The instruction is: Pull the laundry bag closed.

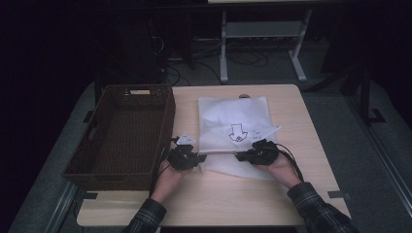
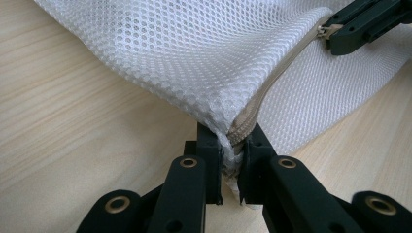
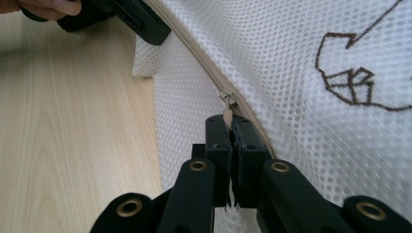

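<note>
A white mesh bag (image 1: 233,119) with a dark outline drawing (image 3: 354,82) lies flat on the wooden table (image 1: 218,204). A beige zipper (image 2: 277,73) runs along its near edge. My left gripper (image 2: 232,133) is shut on the bag's corner at the zipper's end, seen in the high view at the bag's near left (image 1: 197,156). My right gripper (image 3: 228,121) is shut on the small zipper pull (image 3: 227,104), partway along the zipper; it sits at the bag's near edge (image 1: 241,156) in the high view. The mesh is lifted slightly between the two grippers.
A deep brown wicker basket (image 1: 167,121) stands on the left part of the table, close to the left hand. Bare wood lies in front of the bag and to its right. Table legs and cables stand on the dark floor beyond.
</note>
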Available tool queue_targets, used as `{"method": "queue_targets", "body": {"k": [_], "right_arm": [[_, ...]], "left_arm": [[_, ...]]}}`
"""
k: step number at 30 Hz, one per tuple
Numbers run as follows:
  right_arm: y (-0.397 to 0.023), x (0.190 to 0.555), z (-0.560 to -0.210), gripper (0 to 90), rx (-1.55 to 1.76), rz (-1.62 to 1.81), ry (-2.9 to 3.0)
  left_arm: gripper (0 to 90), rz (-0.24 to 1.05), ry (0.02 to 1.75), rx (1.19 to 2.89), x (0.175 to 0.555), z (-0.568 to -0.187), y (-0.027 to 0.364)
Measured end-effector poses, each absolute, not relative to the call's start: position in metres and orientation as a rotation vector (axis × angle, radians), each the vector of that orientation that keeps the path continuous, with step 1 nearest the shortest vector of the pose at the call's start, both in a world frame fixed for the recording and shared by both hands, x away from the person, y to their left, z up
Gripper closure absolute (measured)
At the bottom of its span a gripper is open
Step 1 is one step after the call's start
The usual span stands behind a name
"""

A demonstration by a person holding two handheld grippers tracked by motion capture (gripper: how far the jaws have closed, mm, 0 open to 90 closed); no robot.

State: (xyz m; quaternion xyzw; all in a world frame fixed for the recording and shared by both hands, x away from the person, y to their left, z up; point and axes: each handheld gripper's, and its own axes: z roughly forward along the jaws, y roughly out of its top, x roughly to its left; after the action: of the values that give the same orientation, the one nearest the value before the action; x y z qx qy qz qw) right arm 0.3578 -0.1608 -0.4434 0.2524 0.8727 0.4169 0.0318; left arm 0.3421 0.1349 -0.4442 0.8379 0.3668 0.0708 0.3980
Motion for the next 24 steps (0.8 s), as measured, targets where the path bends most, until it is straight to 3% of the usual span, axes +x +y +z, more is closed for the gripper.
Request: {"method": "queue_targets", "body": {"k": [24], "right_arm": [[-0.214, 0.350, -0.444, 86.6, 0.883, 1.240, 2.644]], "left_arm": [[81.8, 0.181, 0.939, 2.122, 0.342, -0.445, 0.135]]}}
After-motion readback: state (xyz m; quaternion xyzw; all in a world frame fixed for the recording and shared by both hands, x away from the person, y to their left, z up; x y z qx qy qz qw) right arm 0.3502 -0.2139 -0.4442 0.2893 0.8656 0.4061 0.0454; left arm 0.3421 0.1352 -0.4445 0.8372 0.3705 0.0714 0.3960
